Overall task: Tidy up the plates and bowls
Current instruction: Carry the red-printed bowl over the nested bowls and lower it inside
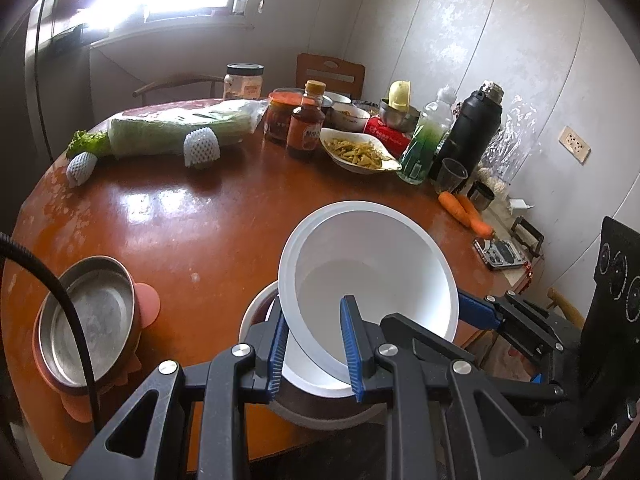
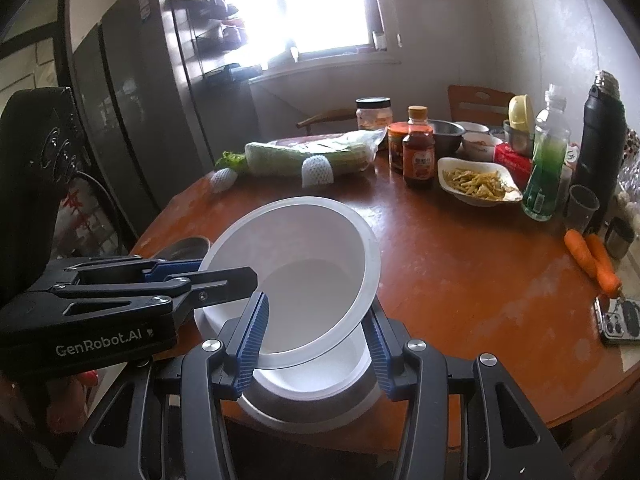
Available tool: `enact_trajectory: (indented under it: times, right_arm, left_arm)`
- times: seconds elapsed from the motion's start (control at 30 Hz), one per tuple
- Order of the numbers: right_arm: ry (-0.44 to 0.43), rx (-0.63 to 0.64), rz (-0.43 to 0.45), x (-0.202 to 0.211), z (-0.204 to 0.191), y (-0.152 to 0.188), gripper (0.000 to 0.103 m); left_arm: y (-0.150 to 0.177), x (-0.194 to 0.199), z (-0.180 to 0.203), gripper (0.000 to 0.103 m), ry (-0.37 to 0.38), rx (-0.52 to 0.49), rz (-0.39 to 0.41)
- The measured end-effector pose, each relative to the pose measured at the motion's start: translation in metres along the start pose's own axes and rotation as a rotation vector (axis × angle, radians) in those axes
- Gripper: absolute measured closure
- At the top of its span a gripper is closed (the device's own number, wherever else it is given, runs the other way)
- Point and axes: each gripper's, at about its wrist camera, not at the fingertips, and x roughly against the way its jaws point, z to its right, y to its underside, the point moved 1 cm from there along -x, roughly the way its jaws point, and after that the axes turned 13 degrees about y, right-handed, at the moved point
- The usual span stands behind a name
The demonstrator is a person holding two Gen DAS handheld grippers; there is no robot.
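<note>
The round, glossy reddish-brown wooden table carries clutter along its far side, while the near edge holds the work. There a large white plastic bowl sits tilted, its mouth turned up toward the far side, lifted above a second white bowl that is nested in a steel bowl at the table's near rim. A stack of shallow steel dishes on pink plates waits to the left.

Both tools pinch the tilted bowl's near wall. The left gripper is pressed onto the rim, one blue pad inside and one outside. The right gripper likewise nips the wall from the other side, its jaws drawn in close on it.

The main risk, as I judge it, is the thin rim flexing or slipping out of one pinch, dropping the bowl crookedly so it jams or knocks the stack off the nearby edge. Uneven lowering by the two hands would cause the same.

Both grippers angle downward over the stack, side by side, nearly touching.
</note>
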Motion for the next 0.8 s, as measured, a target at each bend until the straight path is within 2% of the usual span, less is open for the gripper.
enact_trajectory:
  times: [0.8]
  right_arm:
    - [-0.020,-0.007,-0.099,-0.026,0.000,0.030,0.053]
  left_arm:
    - [0.025,-0.030,-0.015,0.077,-0.021,0.030,-0.080]
